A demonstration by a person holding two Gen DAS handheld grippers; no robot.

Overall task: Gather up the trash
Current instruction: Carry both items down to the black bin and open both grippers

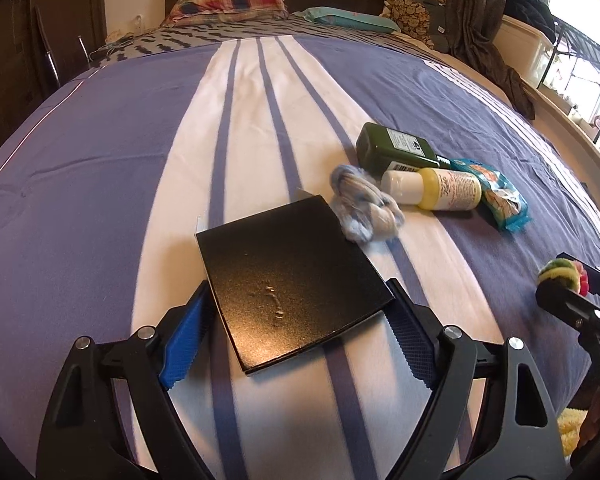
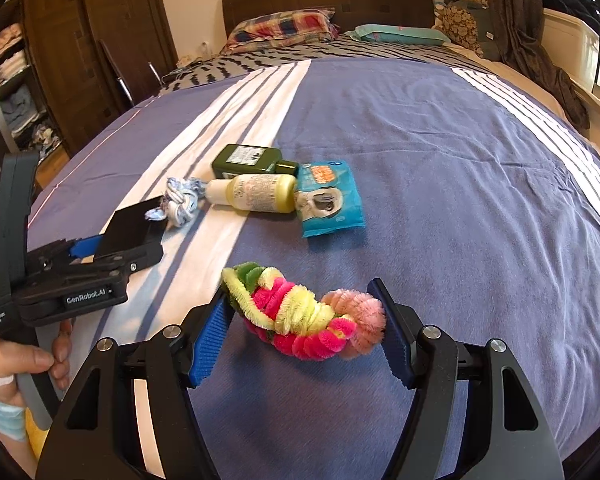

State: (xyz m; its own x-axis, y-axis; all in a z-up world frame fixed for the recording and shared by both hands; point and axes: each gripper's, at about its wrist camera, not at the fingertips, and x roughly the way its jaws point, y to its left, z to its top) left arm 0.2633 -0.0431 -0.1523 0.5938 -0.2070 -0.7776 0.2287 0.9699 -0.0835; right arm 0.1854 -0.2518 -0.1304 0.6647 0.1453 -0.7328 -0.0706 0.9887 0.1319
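Observation:
A flat black box [image 1: 292, 284] lies on the striped bedspread [image 1: 80, 180] between the fingers of my left gripper [image 1: 298, 288]. Its right corner meets the right pad, while a thin dark gap shows at the left pad. The right wrist view shows the same left gripper [image 2: 128, 246] alongside the box [image 2: 132, 232]. My right gripper [image 2: 300, 292] is shut on a twisted bundle of pink, yellow and green pipe cleaners [image 2: 304, 320], which spans from pad to pad above the bed. Beyond lie a blue-white rope knot [image 1: 364, 212], a green bottle [image 1: 396, 150], a yellow bottle [image 1: 440, 190] and a blue wipes packet [image 1: 496, 196].
Pillows [image 2: 284, 24] and a dark headboard [image 2: 328, 0] close the far end of the bed. A wooden wardrobe [image 2: 80, 40] stands to the left, and a window ledge with a rack [image 1: 580, 72] runs along the right. A person's hand [image 2: 40, 360] holds the left gripper's handle.

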